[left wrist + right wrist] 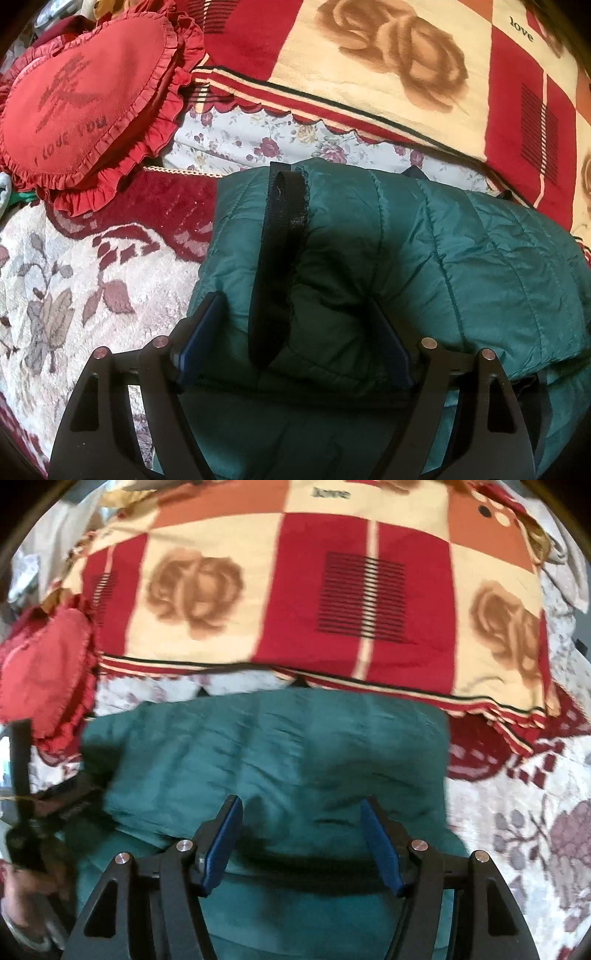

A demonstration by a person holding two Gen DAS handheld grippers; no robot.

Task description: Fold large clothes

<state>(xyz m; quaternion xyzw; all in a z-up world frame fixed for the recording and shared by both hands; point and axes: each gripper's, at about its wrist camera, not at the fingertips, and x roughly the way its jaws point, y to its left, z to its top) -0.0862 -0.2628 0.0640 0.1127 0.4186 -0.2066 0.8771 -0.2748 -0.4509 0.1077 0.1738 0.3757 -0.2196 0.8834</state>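
A teal quilted jacket (424, 254) lies folded in a thick bundle on the bed, with a black zipper strip (277, 258) running down its left part. My left gripper (295, 317) is open, its blue fingers (201, 332) straddling the jacket's near fold. In the right wrist view the jacket (280, 753) fills the middle, blurred. My right gripper (301, 830) is open, its blue fingers (225, 845) spread over the jacket's near edge. The left gripper and the hand holding it (40, 827) show at the left edge of the right wrist view.
A red heart-shaped cushion (85, 107) lies at the far left. A red and cream rose-patterned blanket (388, 66) lies behind the jacket; it also shows in the right wrist view (295, 602). A floral fleece cover (74, 295) spreads under everything.
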